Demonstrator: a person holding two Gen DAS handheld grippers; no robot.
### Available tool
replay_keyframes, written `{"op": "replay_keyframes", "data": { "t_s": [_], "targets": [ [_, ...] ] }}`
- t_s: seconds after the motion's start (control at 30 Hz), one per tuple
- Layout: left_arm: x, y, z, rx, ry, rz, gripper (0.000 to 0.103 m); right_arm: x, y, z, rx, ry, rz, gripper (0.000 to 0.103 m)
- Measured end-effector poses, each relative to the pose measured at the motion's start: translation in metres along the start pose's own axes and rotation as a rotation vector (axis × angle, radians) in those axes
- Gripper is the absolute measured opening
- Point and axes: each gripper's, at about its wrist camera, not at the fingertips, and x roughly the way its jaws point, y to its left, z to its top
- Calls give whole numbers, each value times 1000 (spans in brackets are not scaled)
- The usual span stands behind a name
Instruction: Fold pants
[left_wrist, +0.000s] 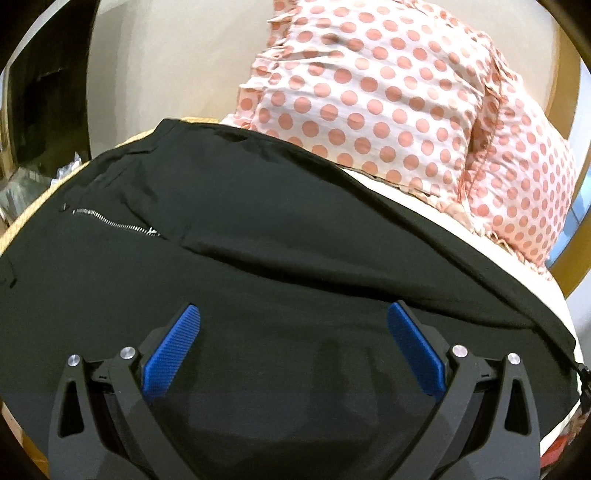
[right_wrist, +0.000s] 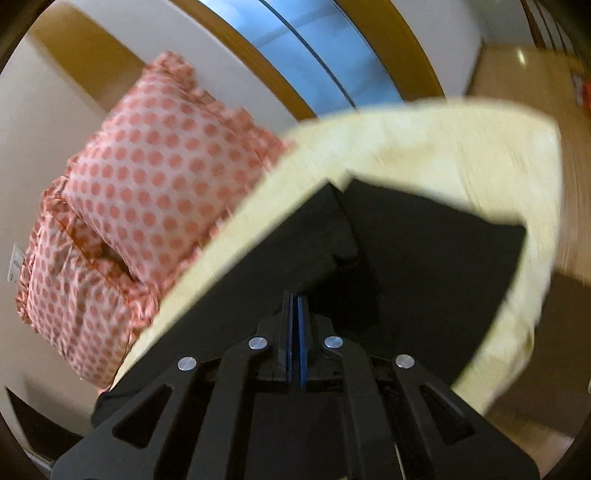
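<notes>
The black pants lie spread on the pale yellow mattress, with a silver pocket zipper at the left. My left gripper is open just above the pants, its blue pads wide apart with nothing between them. In the right wrist view the pants lie on the mattress with a folded corner ahead. My right gripper is shut, pads pressed together, directly over the black cloth; whether cloth is pinched cannot be told.
Polka-dot pink pillows lie behind the pants, also in the right wrist view. A beige wall and wood-framed window stand behind. The mattress edge drops to a wooden floor on the right.
</notes>
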Motion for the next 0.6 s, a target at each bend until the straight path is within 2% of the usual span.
{"op": "replay_keyframes", "data": {
  "t_s": [0.07, 0.13, 0.17, 0.2, 0.27, 0.47, 0.6],
  "targets": [
    [0, -4, 0, 28, -3, 14, 101, 8, -11, -1, 56, 39, 19, 4],
    [-4, -9, -2, 60, -22, 33, 101, 7, -19, -3, 108, 57, 49, 9],
    [-7, -12, -3, 76, -41, 42, 101, 9, -19, -2, 119, 61, 53, 17],
    [-8, -13, -3, 83, -54, 46, 101, 9, -20, -3, 127, 63, 59, 31],
    [-13, -16, -3, 102, -87, 45, 101, 8, -23, -6, 146, 59, 87, 33],
    [-22, -18, 3, 110, -135, 14, 101, 11, -22, -5, 187, 31, 125, 31],
    [-27, -15, 10, 79, -143, -4, 101, 25, -20, -1, 180, 18, 92, 10]
  ]
}}
